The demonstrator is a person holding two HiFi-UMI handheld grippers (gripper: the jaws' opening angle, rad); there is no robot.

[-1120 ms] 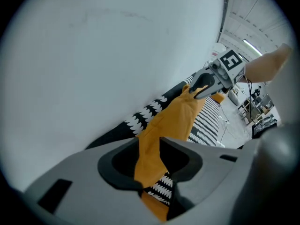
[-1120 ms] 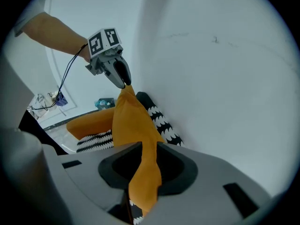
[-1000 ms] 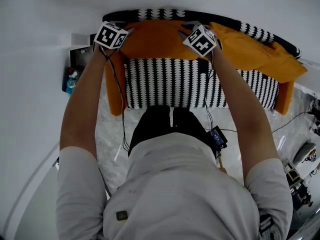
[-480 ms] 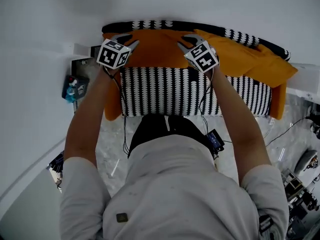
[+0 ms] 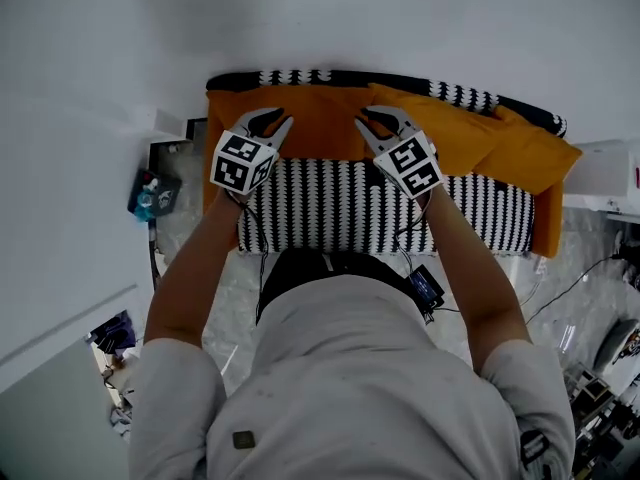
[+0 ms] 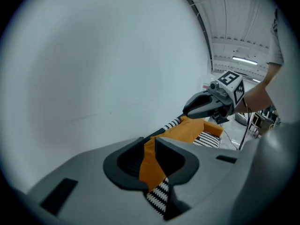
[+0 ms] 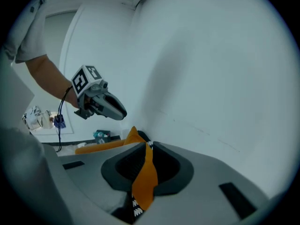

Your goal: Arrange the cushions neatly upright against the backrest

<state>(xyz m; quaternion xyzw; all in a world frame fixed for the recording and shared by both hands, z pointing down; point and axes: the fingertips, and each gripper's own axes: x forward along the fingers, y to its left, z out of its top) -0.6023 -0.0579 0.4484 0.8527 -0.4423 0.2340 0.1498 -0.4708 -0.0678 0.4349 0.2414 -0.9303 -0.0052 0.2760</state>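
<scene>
Standing against a plain white wall [image 5: 420, 18], a small sofa [image 5: 340, 208] fills the middle of the head view, with pale, marbled floor [image 5: 215, 268] in front of it and clutter off to either side. The sofa's seat and backrest [image 5: 300, 76] wear a black-and-white zigzag-striped cover, and its armrest [image 5: 548, 223] is plain orange.

Two orange cushions lie along the backrest. The held cushion [image 5: 320, 118] sits at the left half of the sofa, its broad face against the backrest and its lower edge near the seat. The second cushion [image 5: 510, 148] leans just to its right, slumped at a slant, with one corner jutting past the sofa's end. Both look soft and slightly rumpled, made of plain matte cloth with no print.

The left gripper [image 6: 150, 143] has just been closing its jaws, and they now pinch a narrow fold of the held cushion's orange fabric near its left end. The right gripper [image 7: 147, 146] has likewise just been closing and pinches a fold of the same cushion near its right end. Each gripper is smooth grey plastic with dark inner pads.
</scene>
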